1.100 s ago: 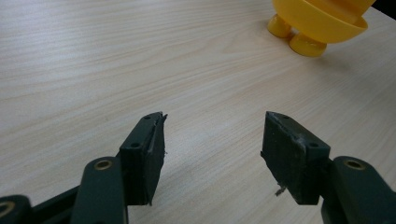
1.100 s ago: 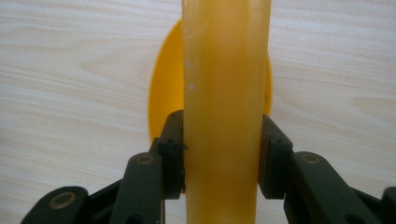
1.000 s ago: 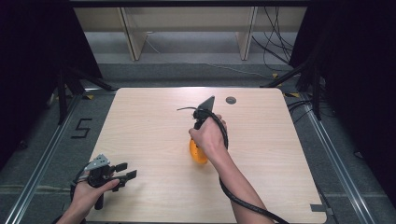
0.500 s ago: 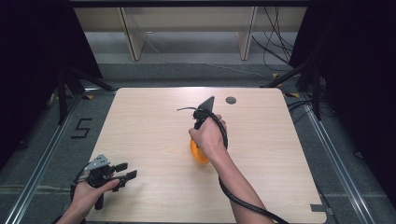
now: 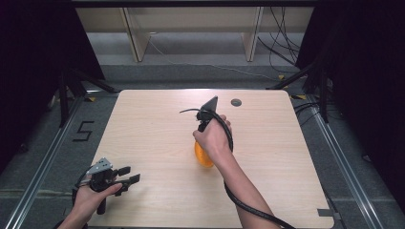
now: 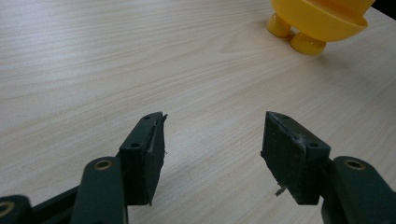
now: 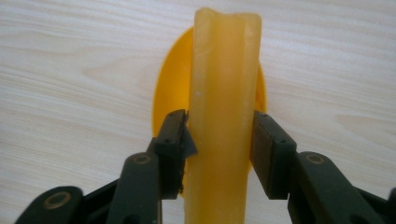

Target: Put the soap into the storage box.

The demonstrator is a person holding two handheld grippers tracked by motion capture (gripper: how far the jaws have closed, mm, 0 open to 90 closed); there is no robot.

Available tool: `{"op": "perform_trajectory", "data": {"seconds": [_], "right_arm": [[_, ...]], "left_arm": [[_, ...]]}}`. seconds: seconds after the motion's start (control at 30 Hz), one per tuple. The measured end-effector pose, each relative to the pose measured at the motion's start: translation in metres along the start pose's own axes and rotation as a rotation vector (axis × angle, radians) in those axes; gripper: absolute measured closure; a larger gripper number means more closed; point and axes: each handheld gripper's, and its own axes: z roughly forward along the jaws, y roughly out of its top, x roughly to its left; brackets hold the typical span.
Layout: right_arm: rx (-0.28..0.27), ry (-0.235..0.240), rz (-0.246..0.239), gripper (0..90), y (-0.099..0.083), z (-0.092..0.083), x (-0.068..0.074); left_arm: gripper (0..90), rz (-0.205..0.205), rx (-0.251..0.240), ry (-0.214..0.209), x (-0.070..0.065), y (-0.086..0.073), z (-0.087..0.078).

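yellow toy (image 7: pixel 224 93) | right tool (image 7: pixel 219 154) astride its ridge | feet (image 6: pixel 294 35) in left gripper view

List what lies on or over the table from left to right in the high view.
left gripper at the table's near left corner → orange toy near the middle, under the person's right hand → small dark disc near the far edge of the table.

Count: 2 handheld grippers, left gripper (image 5: pixel 128 175) at the frame's lower left, right gripper (image 7: pixel 219 144) at centre. 1 yellow banana (image 7: pixel 223 102). 1 orange footed dish (image 6: pixel 322 18) under it. 1 wooden table (image 5: pixel 143 124). 1 dark round disc (image 5: pixel 236 102) at upper centre.
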Motion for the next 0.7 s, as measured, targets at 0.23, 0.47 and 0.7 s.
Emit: {"op": "perform_trajectory", "data": {"seconds": [0.23, 0.47, 0.7], "right_arm": [[-0.049, -0.006, -0.040, 53.8, -0.004, -0.013, 0.000], [-0.103, 0.019, -0.095, 52.0, -0.012, -0.030, -0.002], [-0.101, 0.088, -0.095, 51.4, -0.025, -0.043, -0.011]], "left_arm": [[38.7, 0.005, -0.004, 0.005, -0.001, 0.000, 0.000], [38.7, 0.008, 0.002, 0.009, 0.000, 0.000, 0.000], [38.7, 0.002, 0.003, 0.010, 0.000, 0.000, 0.000]]}}
